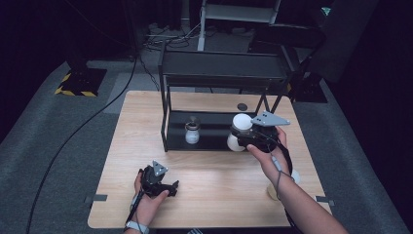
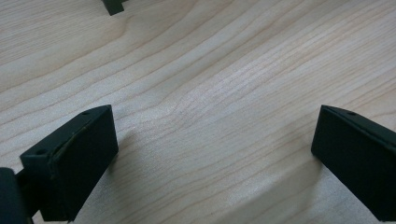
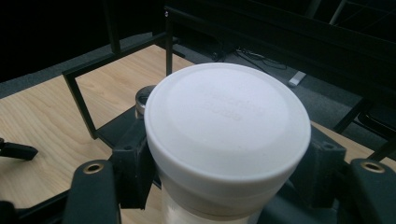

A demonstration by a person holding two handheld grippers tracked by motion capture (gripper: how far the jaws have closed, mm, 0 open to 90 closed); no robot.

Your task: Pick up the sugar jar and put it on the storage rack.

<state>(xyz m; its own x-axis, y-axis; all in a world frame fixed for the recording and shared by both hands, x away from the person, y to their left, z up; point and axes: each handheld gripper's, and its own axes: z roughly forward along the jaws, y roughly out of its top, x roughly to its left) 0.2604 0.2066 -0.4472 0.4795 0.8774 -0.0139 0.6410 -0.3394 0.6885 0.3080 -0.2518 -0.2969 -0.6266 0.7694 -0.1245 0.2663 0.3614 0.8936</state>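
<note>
Matt white plastic jar [image 3: 227, 135] (wood table [image 2: 224, 84]).

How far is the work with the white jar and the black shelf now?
Done: a small bottle stands on the lower level of the black shelf. In hand: the right gripper holds the white jar at the shelf's front. Left, probably: setting it down inside. The left gripper rests open on the table.

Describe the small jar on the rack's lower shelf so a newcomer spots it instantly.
Find the black metal rack at the table's far side. On its lower shelf, left of the right gripper and its white-lidded bottle, stands the small jar: clear, dark-topped, untouched.
</note>
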